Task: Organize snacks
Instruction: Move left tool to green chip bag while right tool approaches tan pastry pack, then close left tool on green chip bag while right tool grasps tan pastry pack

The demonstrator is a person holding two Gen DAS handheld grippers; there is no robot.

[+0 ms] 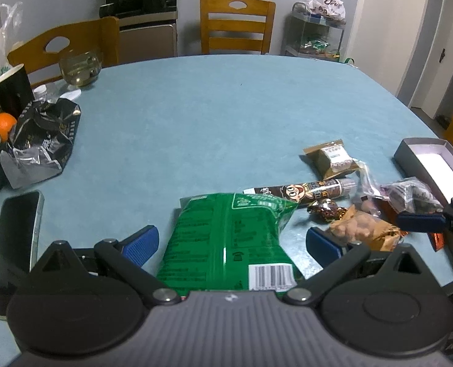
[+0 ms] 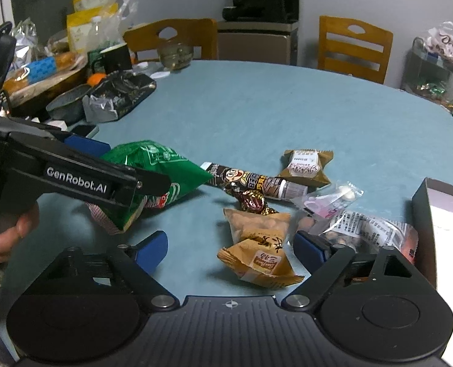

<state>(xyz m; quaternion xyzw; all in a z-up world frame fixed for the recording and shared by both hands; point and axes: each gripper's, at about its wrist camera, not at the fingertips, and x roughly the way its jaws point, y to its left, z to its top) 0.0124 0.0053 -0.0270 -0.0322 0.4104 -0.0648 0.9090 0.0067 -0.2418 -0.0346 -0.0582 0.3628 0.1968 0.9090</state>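
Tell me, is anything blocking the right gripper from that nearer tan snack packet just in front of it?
Nothing visible does. The nearer tan packet lies directly between the fingers of the open right gripper, with no other snack in front of it.

Orange [image 1: 0, 124] beside black mug [image 1: 12, 90], phone [image 1: 13, 250] at table edge, two wooden chairs [image 1: 237, 24], glass bowl [image 1: 80, 67]

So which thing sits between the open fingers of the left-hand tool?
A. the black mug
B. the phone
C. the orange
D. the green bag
D: the green bag lies between the blue pads of the left gripper, which stand apart on either side of it, while the orange, phone and black mug sit off to the left on the table.
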